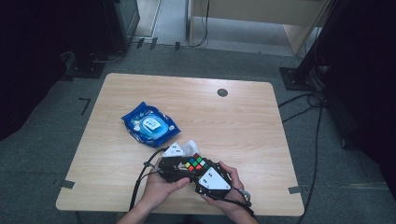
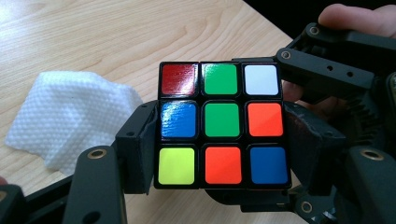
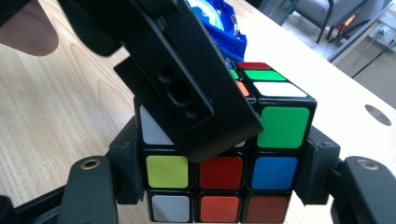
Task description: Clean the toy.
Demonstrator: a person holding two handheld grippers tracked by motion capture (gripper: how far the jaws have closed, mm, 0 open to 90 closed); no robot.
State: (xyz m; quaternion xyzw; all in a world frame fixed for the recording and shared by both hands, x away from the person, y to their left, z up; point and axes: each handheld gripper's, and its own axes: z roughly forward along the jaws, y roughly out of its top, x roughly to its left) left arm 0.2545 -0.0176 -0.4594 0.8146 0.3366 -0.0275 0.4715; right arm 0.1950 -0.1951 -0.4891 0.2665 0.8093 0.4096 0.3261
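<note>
Cube (image 2: 222, 123) between both grippers' fingers (image 2: 140, 144)

Scrambled colour cube (image 1: 196, 163), black-framed, sat low centre of the high view, above the wooden table near its front edge, gripped from two sides. In the left gripper view the cube (image 2: 222, 125) filled mid-frame, square-on: red, green, white on top row; blue, green, orange; yellow, orange, blue. In the right gripper view the cube (image 3: 224, 172) stood centre-low, partly hidden.
</note>
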